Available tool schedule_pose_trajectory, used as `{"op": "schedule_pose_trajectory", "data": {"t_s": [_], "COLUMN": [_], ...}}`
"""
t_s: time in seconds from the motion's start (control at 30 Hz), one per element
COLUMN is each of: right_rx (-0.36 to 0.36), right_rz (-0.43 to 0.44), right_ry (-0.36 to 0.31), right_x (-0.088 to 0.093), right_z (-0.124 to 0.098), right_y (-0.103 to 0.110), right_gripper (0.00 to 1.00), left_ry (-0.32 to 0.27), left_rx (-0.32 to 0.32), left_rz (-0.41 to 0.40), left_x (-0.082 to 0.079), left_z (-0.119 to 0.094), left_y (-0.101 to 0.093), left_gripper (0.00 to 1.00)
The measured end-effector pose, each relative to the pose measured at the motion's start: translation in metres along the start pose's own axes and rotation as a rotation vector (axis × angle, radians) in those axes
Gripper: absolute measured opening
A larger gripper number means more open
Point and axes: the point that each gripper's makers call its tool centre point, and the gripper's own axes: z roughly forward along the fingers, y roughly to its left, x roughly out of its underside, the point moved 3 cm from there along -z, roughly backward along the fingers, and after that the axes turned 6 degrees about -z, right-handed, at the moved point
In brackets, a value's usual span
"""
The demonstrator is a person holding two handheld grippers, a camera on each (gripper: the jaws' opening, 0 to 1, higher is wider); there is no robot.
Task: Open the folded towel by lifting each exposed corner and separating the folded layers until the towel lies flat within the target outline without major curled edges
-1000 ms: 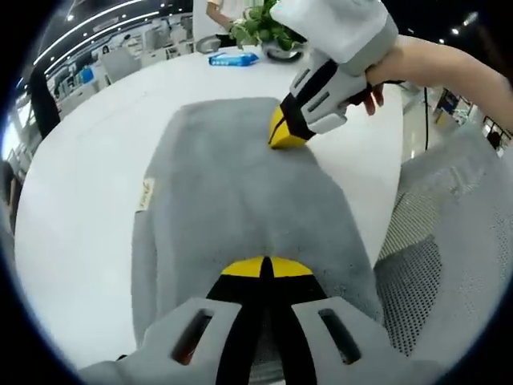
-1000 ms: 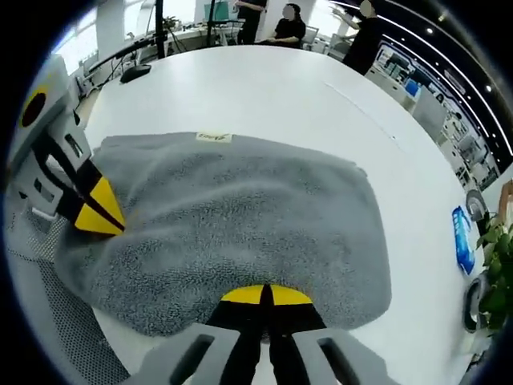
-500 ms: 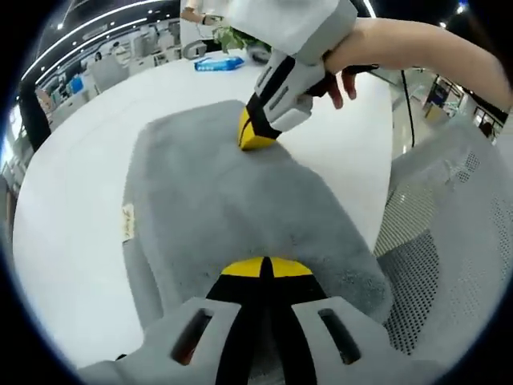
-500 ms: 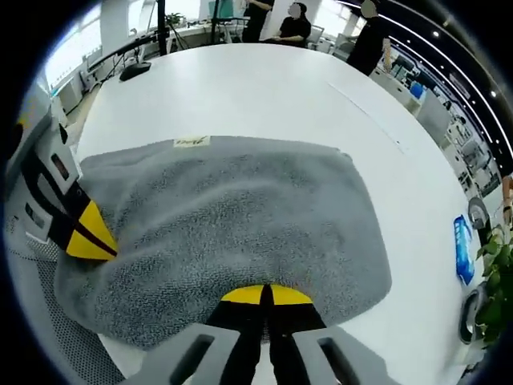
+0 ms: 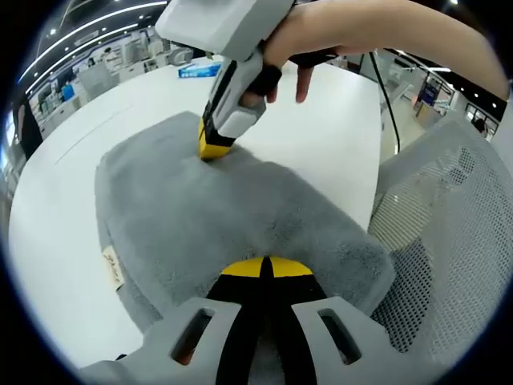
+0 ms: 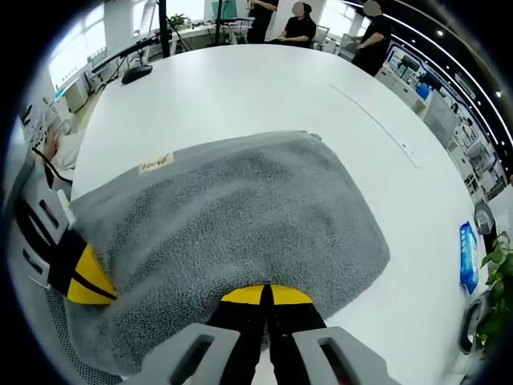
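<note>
A grey terry towel (image 5: pixel 224 216) lies folded on the white table (image 5: pixel 64 184), with its small cream label (image 5: pixel 112 269) at one edge. My left gripper (image 5: pixel 264 269) is shut on the towel's near edge. My right gripper (image 5: pixel 212 148), held by a hand, pinches the opposite edge. In the right gripper view the towel (image 6: pixel 232 216) spreads ahead with the label (image 6: pixel 156 163) at its far left edge. My right gripper (image 6: pixel 266 295) is shut on the near hem, and my left gripper (image 6: pixel 80 277) grips the towel's left end.
A grey mesh chair (image 5: pixel 449 241) stands close to the table edge (image 5: pixel 373 216) beside the left gripper. A blue packet (image 6: pixel 469 257) and a potted plant (image 6: pixel 497 277) sit at the table's right side. A black stand base (image 6: pixel 136 74) and people (image 6: pixel 300 24) are at the far end.
Both grippers kept their hold while the towel swung round on the table. The right gripper moved leftward across the left gripper view, and the label edge shifted toward the left gripper.
</note>
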Motion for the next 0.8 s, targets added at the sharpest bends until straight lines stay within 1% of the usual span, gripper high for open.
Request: {"op": "schedule_pose_trajectory", "data": {"t_s": [0.13, 0.23, 0.3, 0.37, 0.43, 0.5, 0.53, 0.57, 0.6, 0.63, 0.67, 0.7, 0.73, 0.77, 0.8], "right_rx": [0.02, 0.03, 0.04, 0.071, 0.123, 0.2, 0.241, 0.263, 0.3, 0.311, 0.328, 0.326, 0.324, 0.324, 0.326], "right_rz": [-0.006, 0.008, 0.016, 0.049, 0.079, 0.117, 0.141, 0.158, 0.136, 0.116, 0.065, 0.066, 0.095, 0.102, 0.109], "right_ry": [-0.004, -0.017, -0.03, -0.064, -0.121, -0.223, -0.286, -0.311, -0.324, -0.324, -0.29, -0.284, -0.281, -0.282, -0.291], "right_x": [-0.002, -0.004, -0.005, -0.004, -0.003, -0.001, 0.001, 0.003, 0.004, 0.003, 0.002, 0.001, 0.0, 0.001, 0.001], "right_z": [0.001, 0.002, 0.003, 0.003, 0.001, 0.0, -0.001, -0.002, -0.003, -0.003, -0.003, -0.003, -0.002, -0.003, -0.003], "right_y": [-0.001, -0.003, -0.003, -0.003, -0.001, 0.002, 0.004, 0.005, 0.007, 0.007, 0.009, 0.009, 0.009, 0.008, 0.007], "right_gripper": [0.0, 0.0, 0.0, 0.0, 0.0, 0.0, 0.0, 0.0, 0.0, 0.0, 0.0, 0.0, 0.0, 0.0, 0.0], "left_ry": [-0.012, -0.039, -0.048, -0.058, -0.076, -0.095, -0.1, -0.106, -0.105, -0.107, -0.118, -0.122, -0.127, -0.128, -0.127], "left_rx": [0.01, 0.022, 0.027, 0.038, 0.059, 0.086, 0.093, 0.105, 0.114, 0.116, 0.108, 0.1, 0.092, 0.085, 0.074], "left_rz": [0.016, 0.028, 0.024, 0.002, -0.035, -0.104, -0.141, -0.185, -0.204, -0.226, -0.258, -0.248, -0.202, -0.153, -0.15], "left_x": [-0.003, -0.005, -0.006, -0.005, -0.004, -0.003, -0.002, -0.001, -0.001, 0.0, 0.0, 0.001, 0.001, 0.001, 0.002], "left_z": [0.004, 0.008, 0.009, 0.008, 0.007, 0.007, 0.006, 0.007, 0.007, 0.007, 0.007, 0.006, 0.005, 0.004, 0.003], "left_y": [-0.005, -0.007, -0.007, -0.005, -0.005, -0.004, -0.003, -0.002, -0.001, -0.001, -0.001, -0.002, -0.003, -0.004, -0.005], "left_gripper": [0.0, 0.0, 0.0, 0.0, 0.0, 0.01, 0.01, 0.01, 0.01, 0.01, 0.01, 0.01, 0.01, 0.01, 0.01]}}
